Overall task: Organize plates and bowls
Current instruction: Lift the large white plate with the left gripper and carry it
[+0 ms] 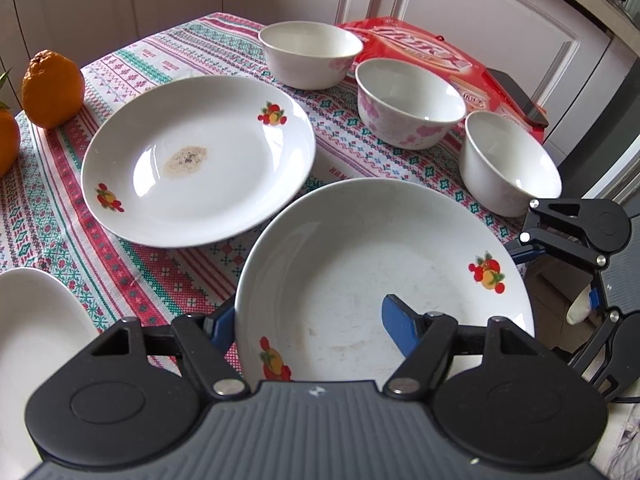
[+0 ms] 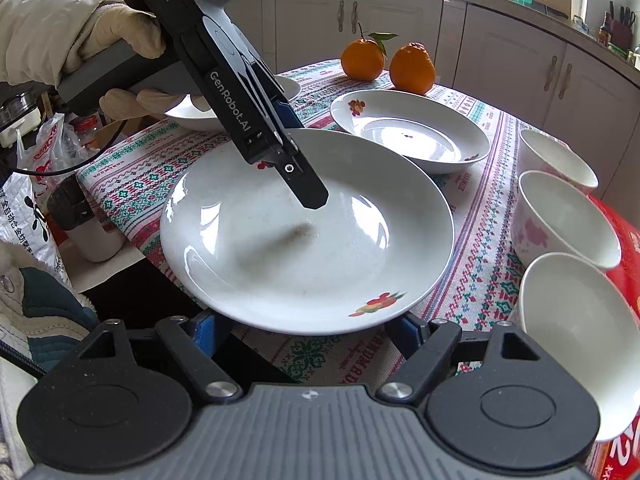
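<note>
My left gripper [image 1: 308,326] grips the near rim of a white fruit-print plate [image 1: 384,276], one blue finger above the plate and one below it; the plate is tilted and raised at the table's near edge. It also shows in the right wrist view [image 2: 304,240], with the left gripper [image 2: 296,168] on its far rim. My right gripper [image 2: 308,328] is open, its fingers under that plate's near edge. A second fruit-print plate [image 1: 200,160] lies beyond. Three white bowls [image 1: 408,104] stand in a row on the right.
A third white dish [image 1: 36,328] sits at the near left. Two oranges [image 1: 52,88] stand at the table's far left corner. A red package [image 1: 432,56] with a phone [image 1: 520,96] on it lies behind the bowls. Cabinets surround the patterned tablecloth [image 1: 132,264].
</note>
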`<state>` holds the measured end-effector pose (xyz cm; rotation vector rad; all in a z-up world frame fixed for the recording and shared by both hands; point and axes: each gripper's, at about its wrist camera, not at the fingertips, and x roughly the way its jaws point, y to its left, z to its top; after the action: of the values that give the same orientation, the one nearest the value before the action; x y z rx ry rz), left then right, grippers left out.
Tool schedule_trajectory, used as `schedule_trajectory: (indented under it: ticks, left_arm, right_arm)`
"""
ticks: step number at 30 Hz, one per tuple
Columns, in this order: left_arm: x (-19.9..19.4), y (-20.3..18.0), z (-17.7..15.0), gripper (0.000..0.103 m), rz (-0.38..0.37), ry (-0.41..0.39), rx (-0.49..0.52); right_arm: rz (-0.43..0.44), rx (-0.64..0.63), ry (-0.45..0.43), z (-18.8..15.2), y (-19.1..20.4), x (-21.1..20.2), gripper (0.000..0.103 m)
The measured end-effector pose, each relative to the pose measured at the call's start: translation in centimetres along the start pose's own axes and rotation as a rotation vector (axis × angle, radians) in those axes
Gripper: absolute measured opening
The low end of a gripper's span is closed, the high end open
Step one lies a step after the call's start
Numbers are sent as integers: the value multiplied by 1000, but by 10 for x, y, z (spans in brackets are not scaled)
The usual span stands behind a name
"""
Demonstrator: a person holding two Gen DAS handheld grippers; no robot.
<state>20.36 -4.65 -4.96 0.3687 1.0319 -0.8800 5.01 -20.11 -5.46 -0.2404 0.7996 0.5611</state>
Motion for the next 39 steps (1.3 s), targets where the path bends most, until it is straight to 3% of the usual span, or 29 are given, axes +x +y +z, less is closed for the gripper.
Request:
schedule_trajectory:
  ticks: [19, 39]
  left_arm:
    - [-49, 30, -15, 73, 47, -98, -81]
    - [-104, 107, -60, 73, 197, -156, -268]
  right_arm:
    - [37, -98, -11, 50, 13, 3, 85]
    - [182, -253, -45, 129, 43, 62, 85]
